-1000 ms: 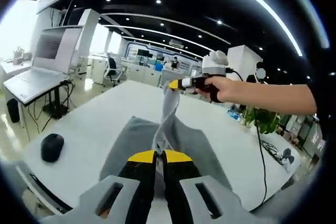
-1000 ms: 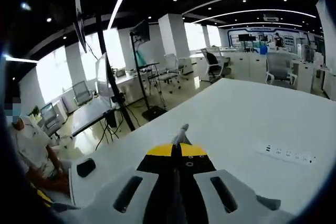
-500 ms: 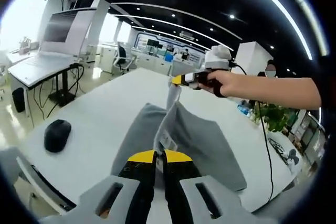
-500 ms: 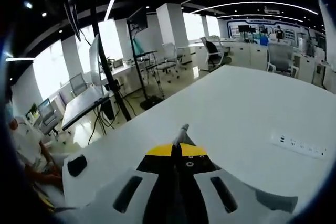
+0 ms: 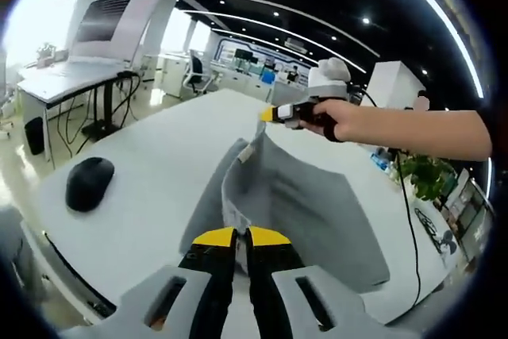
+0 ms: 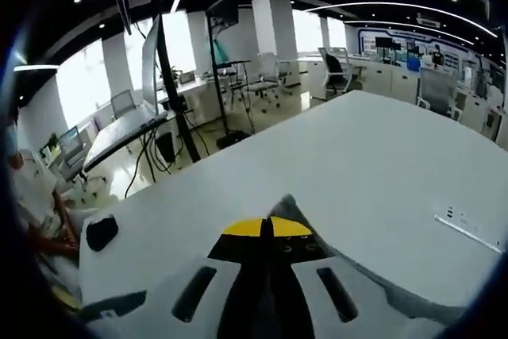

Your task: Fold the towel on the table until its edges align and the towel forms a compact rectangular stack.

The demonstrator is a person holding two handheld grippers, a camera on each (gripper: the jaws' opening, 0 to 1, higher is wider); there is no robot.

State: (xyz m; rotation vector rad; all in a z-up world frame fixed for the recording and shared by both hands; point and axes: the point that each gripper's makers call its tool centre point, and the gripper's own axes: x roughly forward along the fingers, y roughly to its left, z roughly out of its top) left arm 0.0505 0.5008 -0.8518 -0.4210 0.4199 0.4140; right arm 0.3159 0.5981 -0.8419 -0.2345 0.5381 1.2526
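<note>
Left gripper view: both jaws clamp the grey towel [image 5: 309, 212], its lifted edge running straight away.

Black computer mouse [image 5: 89, 183] left on table [image 5: 151, 172]; potted plant [image 5: 426, 177] right; power strip [image 6: 468, 233] at right edge.

Both grippers, left [image 5: 240, 236] and right [image 6: 267, 228], have jaws clamped, raised apart.

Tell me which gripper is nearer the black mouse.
Left. The left gripper, shut on the towel, sits beside the mouse; the right gripper holds the towel's far corner.
</note>
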